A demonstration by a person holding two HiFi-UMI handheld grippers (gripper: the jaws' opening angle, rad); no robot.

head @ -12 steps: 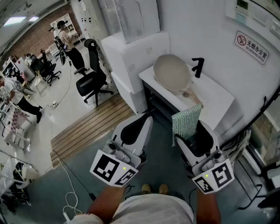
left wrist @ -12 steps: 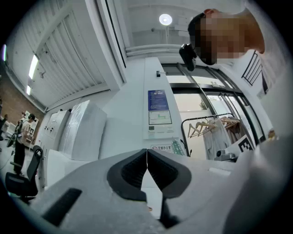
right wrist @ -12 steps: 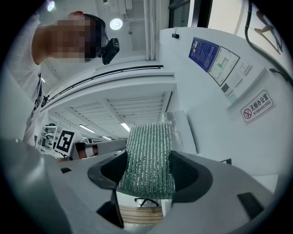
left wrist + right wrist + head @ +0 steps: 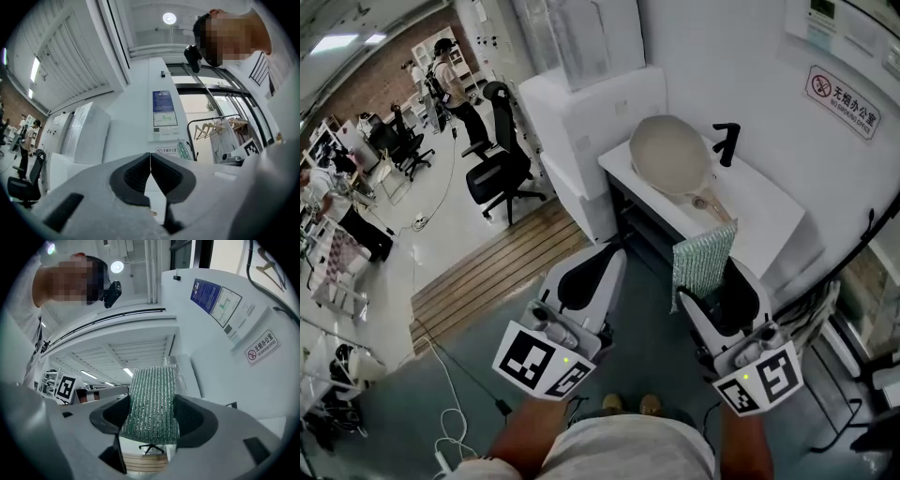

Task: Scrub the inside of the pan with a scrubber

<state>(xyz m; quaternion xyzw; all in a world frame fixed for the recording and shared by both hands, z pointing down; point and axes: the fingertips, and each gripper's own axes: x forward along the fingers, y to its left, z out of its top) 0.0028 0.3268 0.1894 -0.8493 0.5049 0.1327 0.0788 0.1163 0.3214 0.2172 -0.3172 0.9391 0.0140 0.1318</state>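
Note:
A beige pan (image 4: 668,155) lies in the white sink (image 4: 769,220) ahead of me, its wooden handle (image 4: 713,205) pointing toward me. My right gripper (image 4: 710,281) is shut on a green, glittery scrubber (image 4: 702,260) that stands up out of its jaws; in the right gripper view the scrubber (image 4: 152,404) fills the gap at the gripper (image 4: 151,423). The scrubber hangs short of the sink, just near the handle's end. My left gripper (image 4: 609,256) is held low to the left of the sink, shut with nothing in it; its pads meet at the gripper (image 4: 150,174).
A black tap (image 4: 727,142) stands behind the pan. White boxes (image 4: 581,122) are stacked left of the sink. A wooden platform (image 4: 502,267) lies on the floor. Black office chairs (image 4: 502,169) and people (image 4: 455,80) are further left.
The scrubber and right gripper have shifted slightly to the right. A person in the background has walked further away. The left gripper has not moved.

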